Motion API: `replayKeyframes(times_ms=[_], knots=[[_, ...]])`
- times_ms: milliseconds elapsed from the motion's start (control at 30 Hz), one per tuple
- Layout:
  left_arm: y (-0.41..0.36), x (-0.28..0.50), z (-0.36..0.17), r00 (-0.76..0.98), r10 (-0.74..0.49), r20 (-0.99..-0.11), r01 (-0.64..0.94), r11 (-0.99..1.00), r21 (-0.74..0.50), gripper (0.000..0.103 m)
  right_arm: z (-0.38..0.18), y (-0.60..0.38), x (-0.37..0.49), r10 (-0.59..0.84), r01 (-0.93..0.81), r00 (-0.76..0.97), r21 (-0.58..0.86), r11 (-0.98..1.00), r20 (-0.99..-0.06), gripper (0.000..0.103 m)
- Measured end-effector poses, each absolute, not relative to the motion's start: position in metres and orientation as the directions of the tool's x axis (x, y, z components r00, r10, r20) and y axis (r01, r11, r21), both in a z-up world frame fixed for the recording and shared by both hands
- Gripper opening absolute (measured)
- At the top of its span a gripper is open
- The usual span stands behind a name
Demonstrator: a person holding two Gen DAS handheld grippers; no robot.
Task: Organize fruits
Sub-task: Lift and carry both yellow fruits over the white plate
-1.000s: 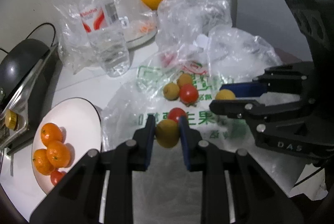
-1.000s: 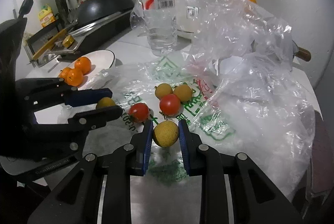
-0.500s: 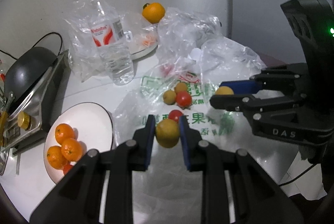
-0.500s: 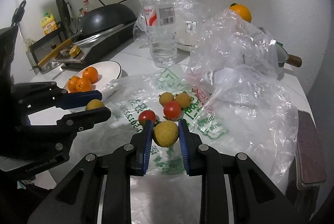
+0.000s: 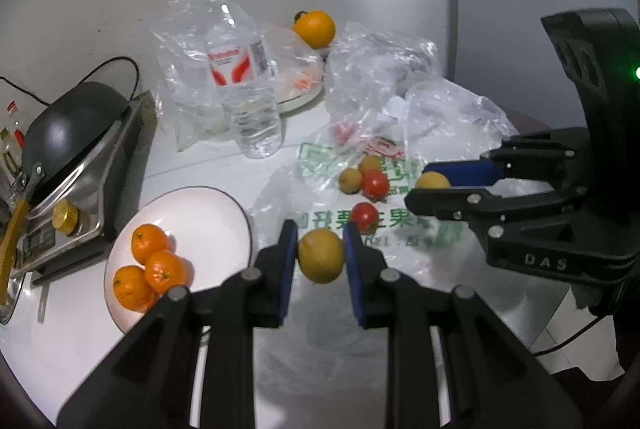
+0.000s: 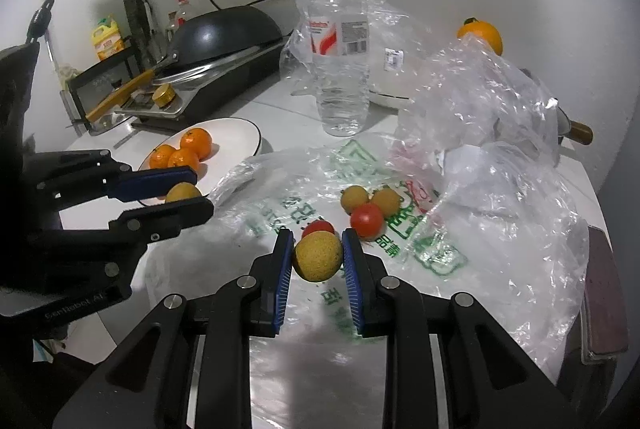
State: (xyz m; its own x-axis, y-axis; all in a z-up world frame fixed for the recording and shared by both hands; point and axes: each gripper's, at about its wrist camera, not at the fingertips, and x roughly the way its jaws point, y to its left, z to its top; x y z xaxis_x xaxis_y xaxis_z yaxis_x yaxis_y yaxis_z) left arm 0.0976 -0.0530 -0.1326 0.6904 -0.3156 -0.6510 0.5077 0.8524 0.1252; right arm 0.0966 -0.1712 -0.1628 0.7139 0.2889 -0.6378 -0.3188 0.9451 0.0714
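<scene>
My left gripper (image 5: 319,234) is shut on a small yellow-green fruit (image 5: 320,257), held above the printed plastic bag (image 5: 340,225). My right gripper (image 6: 316,242) is shut on a similar yellow fruit (image 6: 318,258), seen from the left wrist view at the right (image 5: 431,181). On the bag lie two red tomatoes (image 6: 366,221) (image 6: 318,226) and two yellow fruits (image 6: 354,197) (image 6: 387,201). A white plate (image 5: 200,213) to the left holds three tangerines (image 5: 150,243). In the right wrist view the left gripper (image 6: 200,191) hovers by the plate's rim (image 6: 240,131).
A water bottle (image 5: 244,81) stands behind the bag, among crumpled clear plastic (image 6: 480,101). A large orange (image 5: 314,28) sits at the back by a white dish. A black wok (image 6: 224,29) on a stove lies at the left. A dark pad (image 6: 604,289) lies at the right table edge.
Both grippers have lifted and drawn back from the bag, each still gripping its yellow fruit. The plate and table now show more fully.
</scene>
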Motion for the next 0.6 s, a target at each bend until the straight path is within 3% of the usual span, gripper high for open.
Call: replayKeyframes(times_ms=[600], knots=[[-0.005, 0.101, -0.135, 0.701, -0.303, -0.646, 0.460, 0.884, 0.084, 0.024, -0.158, -0.131, 0.106, 0.308, -0.365, 0.698, 0.049, 0.930, -0.646, 0.027]])
